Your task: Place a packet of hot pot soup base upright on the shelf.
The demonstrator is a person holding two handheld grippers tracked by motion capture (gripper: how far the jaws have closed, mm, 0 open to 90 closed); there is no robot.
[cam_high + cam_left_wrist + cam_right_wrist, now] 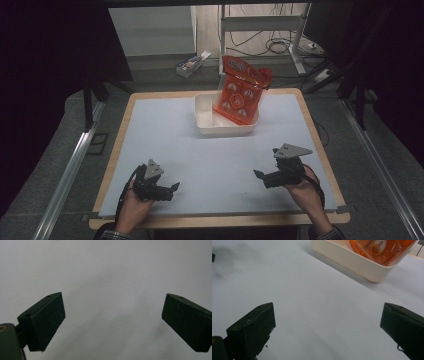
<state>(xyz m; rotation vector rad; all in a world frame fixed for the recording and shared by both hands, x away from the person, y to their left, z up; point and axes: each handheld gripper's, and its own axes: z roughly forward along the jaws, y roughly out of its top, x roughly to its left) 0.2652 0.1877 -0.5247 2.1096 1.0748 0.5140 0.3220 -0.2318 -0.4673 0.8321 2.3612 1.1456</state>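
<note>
An orange snack bag [241, 90] stands tilted in a white tub [205, 120] at the back middle of the table; the bag leans over the tub's far right side. In the right gripper view the tub [352, 261] and the bag [377, 248] lie ahead at the top. My left gripper [176, 186] rests near the front left, held by a hand, open with nothing between its jaws [112, 320]. My right gripper [257, 174] sits near the front right, also open and empty [327, 332].
The table [165, 135] has a pale grey top with a wooden rim. Behind it on the floor lie a small box [192, 63], cables and a metal frame [260, 22]. Rails run along both sides of the table.
</note>
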